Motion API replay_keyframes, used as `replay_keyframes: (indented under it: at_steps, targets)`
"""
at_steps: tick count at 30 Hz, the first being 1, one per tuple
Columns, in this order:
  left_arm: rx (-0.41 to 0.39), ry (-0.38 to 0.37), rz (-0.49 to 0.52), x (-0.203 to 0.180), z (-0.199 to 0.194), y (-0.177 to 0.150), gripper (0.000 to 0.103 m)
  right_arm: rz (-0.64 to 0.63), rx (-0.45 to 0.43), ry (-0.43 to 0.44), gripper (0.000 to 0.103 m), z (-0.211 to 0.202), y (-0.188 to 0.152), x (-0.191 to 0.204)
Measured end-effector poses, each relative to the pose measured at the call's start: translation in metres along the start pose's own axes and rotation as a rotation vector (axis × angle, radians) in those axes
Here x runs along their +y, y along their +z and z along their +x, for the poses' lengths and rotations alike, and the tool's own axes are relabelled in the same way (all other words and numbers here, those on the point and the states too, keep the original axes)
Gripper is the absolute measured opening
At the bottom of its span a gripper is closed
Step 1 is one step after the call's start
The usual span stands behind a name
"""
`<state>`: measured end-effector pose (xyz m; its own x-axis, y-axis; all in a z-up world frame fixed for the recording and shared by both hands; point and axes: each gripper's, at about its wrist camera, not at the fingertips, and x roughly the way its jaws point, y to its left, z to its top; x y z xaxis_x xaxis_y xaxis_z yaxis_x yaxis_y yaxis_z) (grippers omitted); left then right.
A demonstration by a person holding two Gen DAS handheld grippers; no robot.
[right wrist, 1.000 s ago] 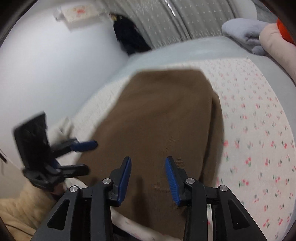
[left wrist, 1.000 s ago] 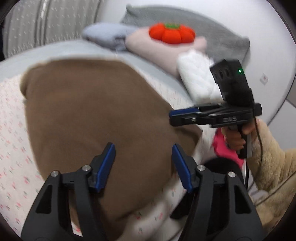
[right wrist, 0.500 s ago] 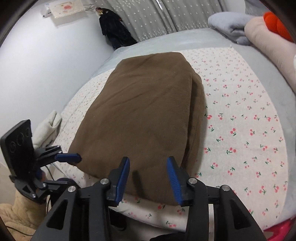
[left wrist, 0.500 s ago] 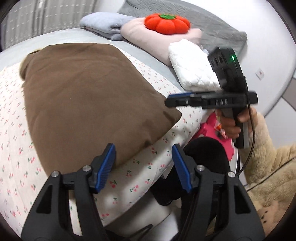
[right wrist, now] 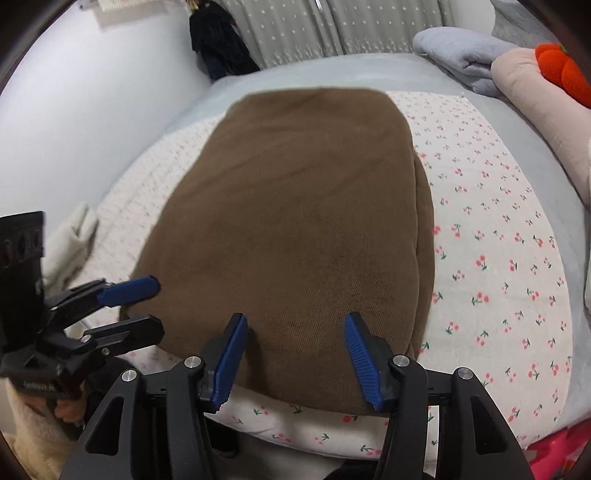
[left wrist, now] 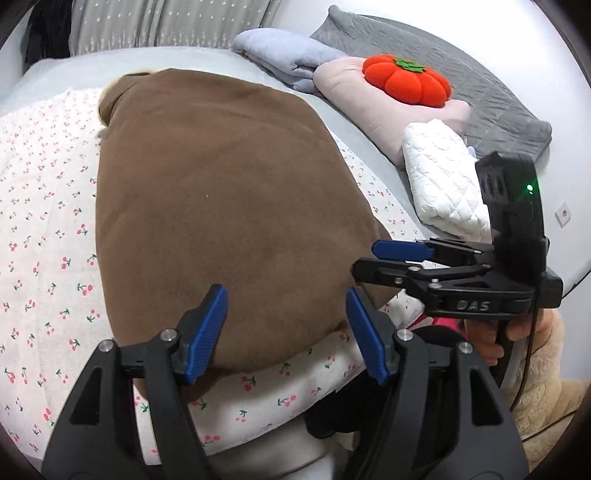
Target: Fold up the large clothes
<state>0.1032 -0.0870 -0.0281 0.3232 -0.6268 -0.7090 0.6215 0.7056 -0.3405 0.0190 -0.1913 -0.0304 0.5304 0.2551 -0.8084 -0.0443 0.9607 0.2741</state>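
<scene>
A large brown garment (left wrist: 221,206) lies folded flat on the cherry-print sheet (left wrist: 48,258) of the bed; it also shows in the right wrist view (right wrist: 295,221). My left gripper (left wrist: 284,310) is open and empty, hovering over the garment's near edge. My right gripper (right wrist: 293,339) is open and empty over the same near edge, further right. In the left wrist view the right gripper (left wrist: 364,260) sits at the garment's right corner, its jaws apart. In the right wrist view the left gripper (right wrist: 157,306) sits at the garment's left corner.
Along the far right of the bed lie a grey-blue folded cloth (left wrist: 288,59), a pink pillow (left wrist: 373,107) with an orange pumpkin cushion (left wrist: 406,81), a white quilted bundle (left wrist: 443,184) and a grey quilt (left wrist: 491,99). A curtain (right wrist: 332,26) and dark clothes (right wrist: 218,40) stand beyond the bed.
Both grippers pulled back from the garment toward the bed's near edge, then moved in over its near edge again. The garment lies flat and still; both grippers stay open.
</scene>
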Motion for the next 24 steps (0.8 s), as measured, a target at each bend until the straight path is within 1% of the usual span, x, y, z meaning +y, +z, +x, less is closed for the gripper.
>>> replay_keyframes:
  at_steps: [4, 7, 12, 15, 16, 18, 19, 20, 21, 22, 23, 24]
  targets:
    - [0.015, 0.016, 0.015, -0.003, -0.001, -0.006, 0.068, -0.036, -0.001, -0.047, 0.059, 0.002, -0.004, 0.009]
    - [0.025, 0.026, 0.027, -0.006, -0.003, -0.012, 0.068, -0.039, 0.001, -0.053, 0.06, 0.002, -0.007, 0.01]
    - [0.05, 0.022, 0.026, -0.005, -0.004, -0.022, 0.068, -0.04, 0.005, -0.058, 0.06, 0.001, -0.013, 0.01]
    - [0.08, 0.018, 0.01, -0.004, -0.004, -0.029, 0.068, -0.041, 0.005, -0.062, 0.06, 0.0, -0.016, 0.012]
    - [0.101, 0.021, -0.002, -0.003, -0.003, -0.032, 0.068, -0.041, 0.006, -0.064, 0.06, -0.001, -0.018, 0.011]
    - [0.172, 0.078, -0.045, 0.006, 0.004, -0.042, 0.068, -0.045, 0.008, -0.067, 0.06, -0.003, -0.021, 0.01]
    - [0.195, 0.127, -0.07, 0.013, 0.005, -0.047, 0.068, -0.048, 0.007, -0.065, 0.06, -0.005, -0.024, 0.009]
    - [0.204, 0.179, -0.09, 0.02, 0.005, -0.053, 0.068, -0.047, 0.007, -0.056, 0.06, -0.008, -0.027, 0.006]
    - [0.208, 0.214, -0.107, 0.026, 0.003, -0.057, 0.068, -0.041, 0.009, -0.047, 0.06, -0.011, -0.03, 0.0]
    - [0.205, 0.237, -0.14, 0.033, -0.002, -0.061, 0.068, -0.027, 0.012, -0.046, 0.06, -0.013, -0.033, -0.006]
    - [0.199, 0.238, -0.169, 0.038, -0.007, -0.064, 0.068, -0.008, 0.016, -0.053, 0.061, -0.015, -0.036, -0.012]
    - [0.19, 0.231, -0.199, 0.042, -0.012, -0.067, 0.068, 0.025, 0.022, -0.092, 0.062, -0.019, -0.039, -0.021]
